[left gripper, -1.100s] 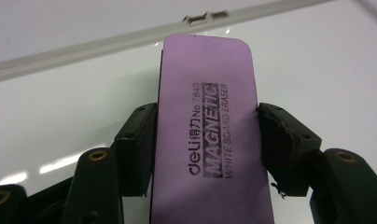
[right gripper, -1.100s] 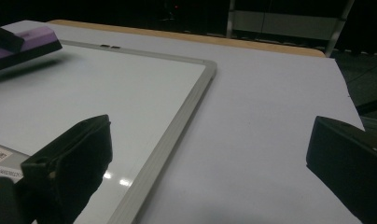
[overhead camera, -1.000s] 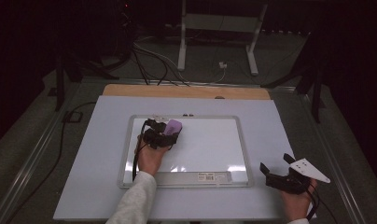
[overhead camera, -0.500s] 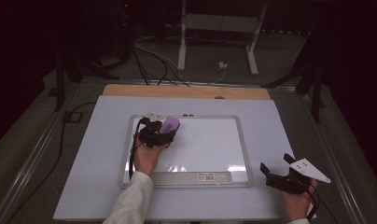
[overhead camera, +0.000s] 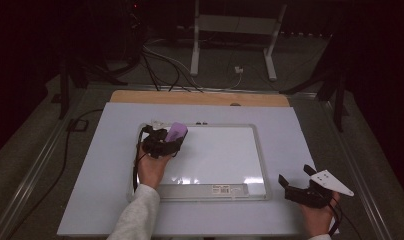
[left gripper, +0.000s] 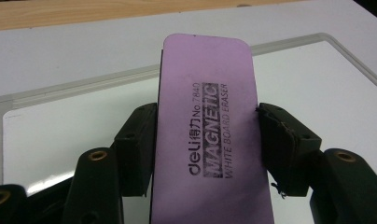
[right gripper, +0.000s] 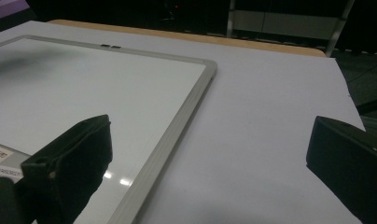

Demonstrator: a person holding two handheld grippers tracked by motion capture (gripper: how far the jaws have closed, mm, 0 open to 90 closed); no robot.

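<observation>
Since the earlier frames, the left gripper [overhead camera: 171,141] has carried the eraser [overhead camera: 176,132] slightly toward the board's [overhead camera: 260,150] top-left corner, jaws unchanged and clamped on the eraser's long sides. The board surface looks clean, so the wiping pass is judged near its end. The right gripper [overhead camera: 297,186] rests beside the board, jaws wide and empty.

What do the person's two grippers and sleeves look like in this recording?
Both grippers are black with blocky two-piece jaws. The left gripper has brass-coloured screw inserts on its jaw arms and a black cable trailing along the forearm, which wears a light grey sleeve. The right gripper carries a pale three-cornered plate on top.
</observation>
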